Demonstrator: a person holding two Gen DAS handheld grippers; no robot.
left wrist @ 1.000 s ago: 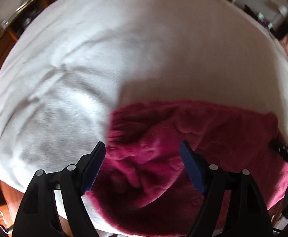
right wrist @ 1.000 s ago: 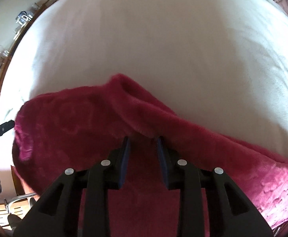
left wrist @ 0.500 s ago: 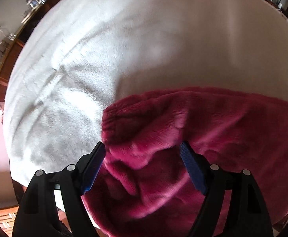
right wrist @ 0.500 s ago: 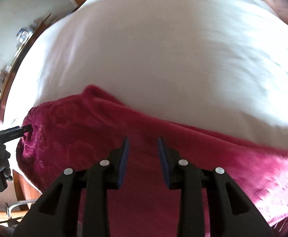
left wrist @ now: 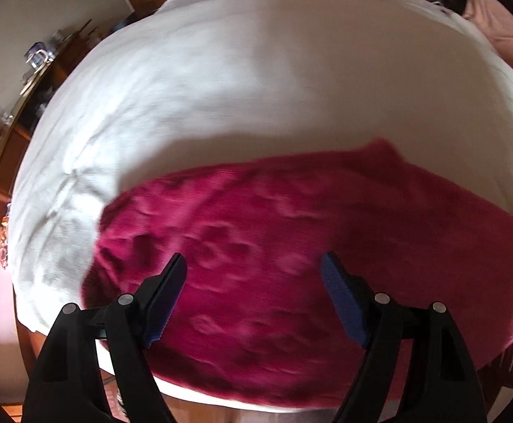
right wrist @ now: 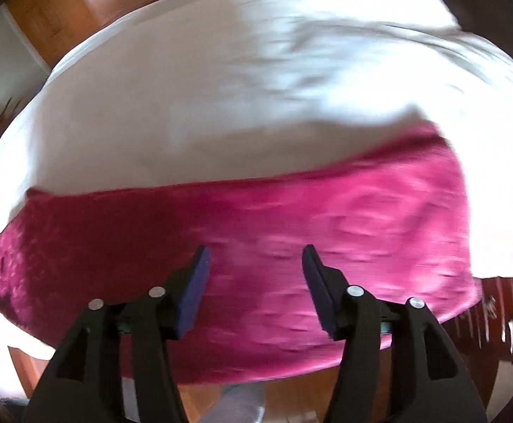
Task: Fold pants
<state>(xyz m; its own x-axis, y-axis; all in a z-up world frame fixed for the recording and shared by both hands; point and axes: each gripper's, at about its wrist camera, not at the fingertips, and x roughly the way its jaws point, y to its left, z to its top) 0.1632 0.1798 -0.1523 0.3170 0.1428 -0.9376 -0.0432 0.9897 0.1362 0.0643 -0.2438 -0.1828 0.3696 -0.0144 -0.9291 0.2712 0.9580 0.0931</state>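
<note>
Both tongs are empty right now; the left tongs (left wrist: 253, 299) hang spread wide above the pants (left wrist: 291, 264) with nothing between the pads, same as a second ago; the right tongs (right wrist: 254, 289) were nearly pressed together over a raised ridge of the fabric a second ago and have just been opening, so now they stand clearly apart with only air between them. That ridge is gone; the magenta fleece pants now lie as one flat, long band along the near edge of the bed (left wrist: 239, 70), running from close to its near-left corner toward the right side, and a bit seems to hang over the near edge; my read is that a fold or a smoothing pass just got dropped and both hands are pulling back to look for the next grab, so there's still at least one fold to go. Surface is a white bedcover with soft creases toward the left edge; frames are pretty motion-blurred; around it there's wooden floor (right wrist: 62, 10), a cluttered shelf (left wrist: 17, 112) along the left wall, and something pink (left wrist: 503, 31) past the far-right corner.
</note>
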